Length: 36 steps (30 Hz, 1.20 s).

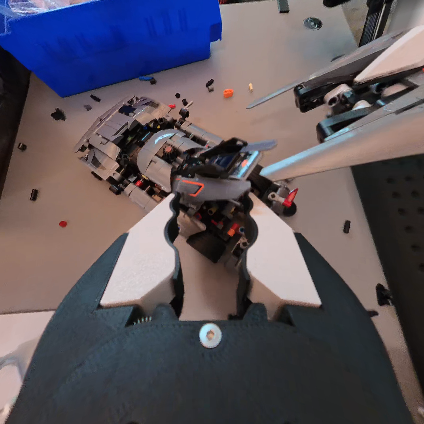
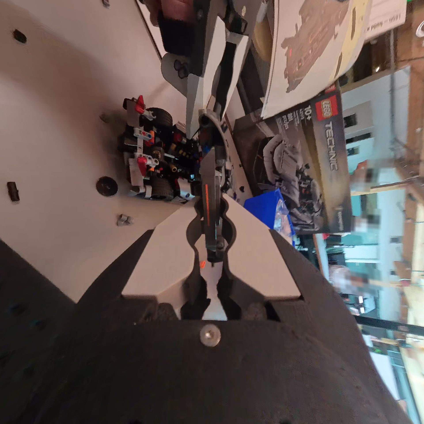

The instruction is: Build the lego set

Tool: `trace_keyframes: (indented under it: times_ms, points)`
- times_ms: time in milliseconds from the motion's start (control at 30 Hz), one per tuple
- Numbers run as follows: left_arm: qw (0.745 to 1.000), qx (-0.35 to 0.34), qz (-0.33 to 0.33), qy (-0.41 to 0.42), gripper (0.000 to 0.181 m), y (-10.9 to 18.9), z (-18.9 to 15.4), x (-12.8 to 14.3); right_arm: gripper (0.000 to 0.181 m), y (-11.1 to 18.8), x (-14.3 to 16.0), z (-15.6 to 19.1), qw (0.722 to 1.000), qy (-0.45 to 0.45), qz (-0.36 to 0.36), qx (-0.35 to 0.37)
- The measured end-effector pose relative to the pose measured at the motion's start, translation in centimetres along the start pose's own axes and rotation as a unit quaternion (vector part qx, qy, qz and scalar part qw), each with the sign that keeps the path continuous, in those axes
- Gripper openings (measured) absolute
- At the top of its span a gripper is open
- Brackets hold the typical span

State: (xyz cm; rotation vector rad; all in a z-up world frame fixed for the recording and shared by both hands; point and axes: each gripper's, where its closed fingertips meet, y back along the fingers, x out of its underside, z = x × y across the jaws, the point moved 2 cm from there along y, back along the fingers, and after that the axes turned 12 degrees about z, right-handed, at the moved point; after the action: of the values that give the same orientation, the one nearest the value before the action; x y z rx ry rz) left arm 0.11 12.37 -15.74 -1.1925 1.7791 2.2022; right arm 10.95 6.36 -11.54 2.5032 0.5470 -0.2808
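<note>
The right gripper [image 2: 212, 206] has its white, scallop-edged fingers closed on a slim dark-grey plastic body panel with an orange stripe [image 2: 210, 202] — its long axis runs straight out along the fingers toward the grey-and-black brick-built car [image 1: 146, 151] lying on the pale matte table [image 1: 46, 252]. The left gripper [image 1: 211, 202], the nearer one to the car's tail, brackets that rear end with jaws partly apart; whether they press it I cannot tell. Outward lie scattered small studs and pins — then a glossy blue plastic bin [image 1: 110, 43].
</note>
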Motion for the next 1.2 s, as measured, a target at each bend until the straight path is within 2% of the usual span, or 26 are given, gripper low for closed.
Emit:
trace_keyframes:
  times_ms: [267,333,533,633,1000,1133,1200]
  points:
    - [0.996,-0.06,-0.015,-0.069,0.067,0.2,-0.9,0.6,0.009,-1.3,-2.2,0.8,0.997,0.054,0.004,0.058]
    - [0.993,-0.069,-0.013,-0.091,0.079,-0.3,-1.3,1.0,0.009,-1.8,-2.6,1.2,0.996,0.063,0.012,0.06]
    - [0.974,-0.183,-0.058,-0.118,0.086,-0.4,-0.1,0.7,0.009,-2.9,-3.3,1.4,0.996,0.061,0.015,0.07]
    - [0.966,-0.213,-0.086,-0.117,0.088,0.1,0.4,-0.1,0.009,-3.5,-3.5,1.4,0.995,0.065,0.024,0.074]
    - [0.965,-0.194,-0.138,-0.112,0.104,-0.2,-1.1,-1.6,0.009,-4.7,-3.8,1.3,0.997,0.038,0.022,0.065]
    - [0.966,-0.185,-0.155,-0.091,0.092,-0.2,-1.0,-1.7,0.009,-4.8,-3.8,1.2,0.997,0.036,0.02,0.066]
    - [0.966,-0.185,-0.16,-0.083,0.079,-0.3,-0.8,-1.5,0.009,-4.9,-3.8,1.2,0.997,0.037,0.02,0.066]
